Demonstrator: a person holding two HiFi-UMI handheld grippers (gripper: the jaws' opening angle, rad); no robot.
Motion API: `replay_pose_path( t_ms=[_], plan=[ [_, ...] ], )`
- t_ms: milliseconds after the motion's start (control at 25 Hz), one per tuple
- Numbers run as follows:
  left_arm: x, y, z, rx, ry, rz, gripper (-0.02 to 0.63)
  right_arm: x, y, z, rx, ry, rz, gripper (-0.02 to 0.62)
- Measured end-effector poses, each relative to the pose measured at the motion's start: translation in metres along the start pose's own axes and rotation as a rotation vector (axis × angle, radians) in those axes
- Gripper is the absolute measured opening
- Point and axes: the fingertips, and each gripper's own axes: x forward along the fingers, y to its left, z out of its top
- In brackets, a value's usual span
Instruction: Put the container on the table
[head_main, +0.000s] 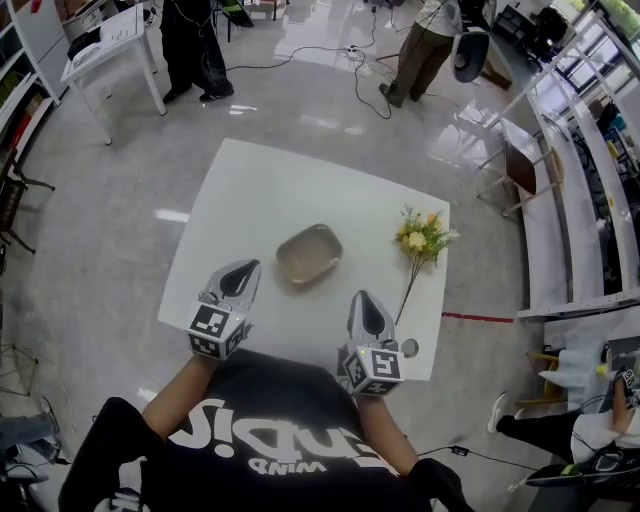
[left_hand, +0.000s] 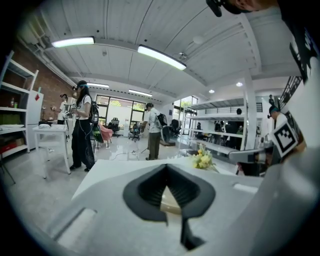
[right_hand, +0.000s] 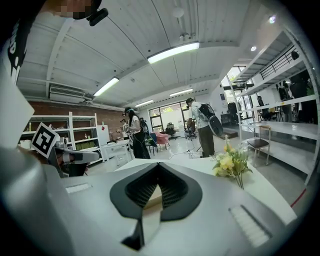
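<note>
Left hand-held gripper (head_main: 245, 270) and right hand-held gripper (head_main: 363, 298) are clenched empty; only head view shows container (head_main: 309, 253) whole.

Container (head_main: 309, 253) at the middle of the counter (head_main: 260, 190); flowers (head_main: 422, 240) lie to its right. Left gripper (head_main: 248, 271) and right gripper (head_main: 364, 302) flank the container's near side, neither touching it.
</note>
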Motion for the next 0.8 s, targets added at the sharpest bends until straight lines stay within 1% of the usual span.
replay_pose_path(
  t_ms=[400,800],
  plan=[
    [0.0004,0.0079,0.0012,-0.03,-0.011,0.014,0.002,0.0032,0.0011,-0.0015,-0.002,0.001,-0.003,-0.003],
    [0.0059,0.0087,-0.0029,-0.051,0.001,0.013,0.002,0.0069,-0.0025,0.001,-0.01,0.005,0.012,-0.003]
  ],
)
